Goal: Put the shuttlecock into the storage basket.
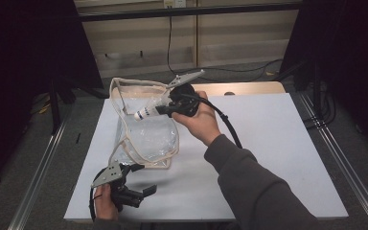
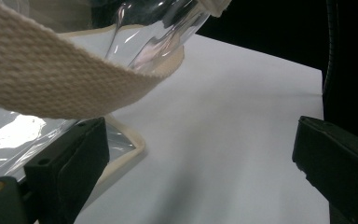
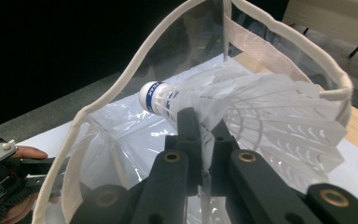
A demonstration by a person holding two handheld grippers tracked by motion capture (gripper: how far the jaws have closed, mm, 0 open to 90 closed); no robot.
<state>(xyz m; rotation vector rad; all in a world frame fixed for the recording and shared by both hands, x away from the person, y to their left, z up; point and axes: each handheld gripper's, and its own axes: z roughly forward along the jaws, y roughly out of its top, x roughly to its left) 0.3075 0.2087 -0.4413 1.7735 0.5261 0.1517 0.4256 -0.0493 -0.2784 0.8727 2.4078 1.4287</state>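
A clear plastic bag (image 1: 148,136) with cream fabric trim stands on the white table (image 1: 268,143), its mouth gaping upward. My right gripper (image 1: 165,106) is shut on the feather skirt of a white shuttlecock (image 1: 148,111) with a blue band, held at the bag's mouth with the cork pointing left. In the right gripper view the jaws (image 3: 204,123) pinch the shuttlecock (image 3: 242,107) inside the trim loop of the bag (image 3: 121,79). My left gripper (image 1: 143,179) rests low by the bag's near corner, open. Its view (image 2: 200,163) has the bag's cream strap (image 2: 51,79) draped above one jaw, not pinched.
The table's right half (image 1: 292,158) is bare white surface. A wooden strip (image 1: 249,88) runs along its far edge. Metal rails (image 1: 38,182) flank the table on both sides, with dark curtains and floor cables behind.
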